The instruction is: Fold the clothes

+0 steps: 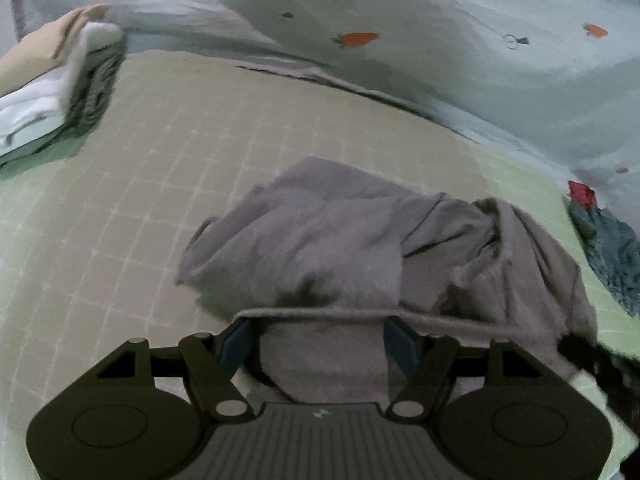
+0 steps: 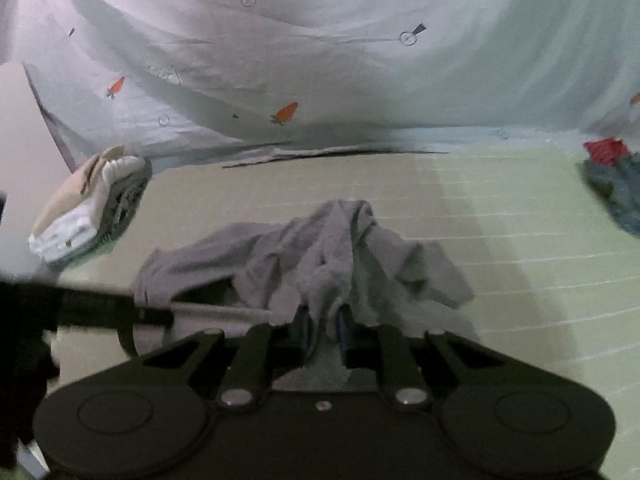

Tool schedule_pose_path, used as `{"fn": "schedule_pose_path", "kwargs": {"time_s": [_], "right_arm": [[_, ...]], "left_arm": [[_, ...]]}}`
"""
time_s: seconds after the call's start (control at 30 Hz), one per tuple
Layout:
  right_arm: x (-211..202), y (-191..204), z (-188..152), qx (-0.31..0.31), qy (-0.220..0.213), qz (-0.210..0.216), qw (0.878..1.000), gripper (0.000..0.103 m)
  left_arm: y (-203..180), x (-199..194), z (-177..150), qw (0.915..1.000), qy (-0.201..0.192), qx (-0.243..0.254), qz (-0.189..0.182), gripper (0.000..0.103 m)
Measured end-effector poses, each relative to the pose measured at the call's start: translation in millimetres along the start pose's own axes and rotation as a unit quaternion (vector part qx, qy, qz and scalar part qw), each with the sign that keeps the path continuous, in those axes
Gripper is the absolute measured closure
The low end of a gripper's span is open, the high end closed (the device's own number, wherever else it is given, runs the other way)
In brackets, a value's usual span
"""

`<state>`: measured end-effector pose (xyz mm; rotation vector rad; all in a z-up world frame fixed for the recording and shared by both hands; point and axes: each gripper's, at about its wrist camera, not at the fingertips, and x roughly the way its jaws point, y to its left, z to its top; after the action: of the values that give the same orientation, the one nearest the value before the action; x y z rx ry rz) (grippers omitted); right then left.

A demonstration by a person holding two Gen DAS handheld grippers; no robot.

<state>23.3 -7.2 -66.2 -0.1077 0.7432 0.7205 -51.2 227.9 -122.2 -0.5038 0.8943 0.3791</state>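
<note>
Grey garment (image 2: 320, 256) crumpled mid-bed, pinched by right gripper (image 2: 323, 326).

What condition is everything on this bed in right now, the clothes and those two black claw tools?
Grey garment: crumpled, unfolded, partly lifted.
Folded stack: neatly piled, at the left edge.
Dark heap: unfolded, far right.
Left gripper: jaws wide, grey cloth between them.
Right gripper: pinched shut on the grey garment.

We see a bed with a pale green grid-patterned sheet (image 2: 520, 248). On it lie a crumpled grey garment (image 2: 320, 248), a folded stack of clothes (image 2: 80, 216) at the left, a dark teal and red heap (image 2: 616, 188) at the right, and a carrot-print blanket (image 2: 320, 72) behind.
</note>
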Motion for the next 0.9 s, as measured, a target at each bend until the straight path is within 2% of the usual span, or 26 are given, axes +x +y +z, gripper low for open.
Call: {"fn": "schedule_pose_path", "kwargs": {"time_s": [0.2,0.33,0.4,0.47,0.6,0.7,0.73,0.77,0.9], "right_arm": [[12.1,-23.5,-11.2,0.05,0.052,-0.033,0.997,0.088],[18.3,-23.3,-15.2,0.051,0.072,-0.044,0.995,0.083],[18.5,-25.2,-11.9,0.063,0.065,-0.055,0.994,0.074],[18.1,-27.3,-6.4,0.077,0.054,-0.065,0.993,0.057],[20.5,-31.1,6.7,0.095,0.025,-0.058,0.993,0.054],[27.8,-31.1,15.1,0.1,0.014,-0.049,0.994,0.035],[35.7,-29.5,18.1,0.099,0.023,-0.042,0.994,0.027],[43.8,-29.7,19.4,0.1,0.034,-0.035,0.994,0.023],[76.0,-28.8,16.9,0.105,0.094,-0.017,0.99,0.024]], "left_arm": [[-13.3,8.3,2.7,0.9997,0.015,0.014,-0.012,0.031],[-9.7,3.2,8.3,0.9998,0.013,0.008,-0.015,0.031],[-4.3,-1.1,13.6,0.9997,0.01,-0.01,-0.022,0.03],[0.2,-8.7,20.5,0.9998,-0.006,-0.013,-0.014,0.03],[4.7,-21.2,35.2,0.9989,-0.046,0.01,0.005,0.022],[8.5,-5.5,44.3,0.999,-0.037,0.025,-0.002,0.021],[8.1,2.9,46.9,0.9992,-0.029,0.026,-0.003,0.021],[7.6,11.4,49.4,0.9994,-0.021,0.028,-0.004,0.02],[1.2,45.2,53.0,0.9992,0.012,0.035,-0.013,0.02]]}}
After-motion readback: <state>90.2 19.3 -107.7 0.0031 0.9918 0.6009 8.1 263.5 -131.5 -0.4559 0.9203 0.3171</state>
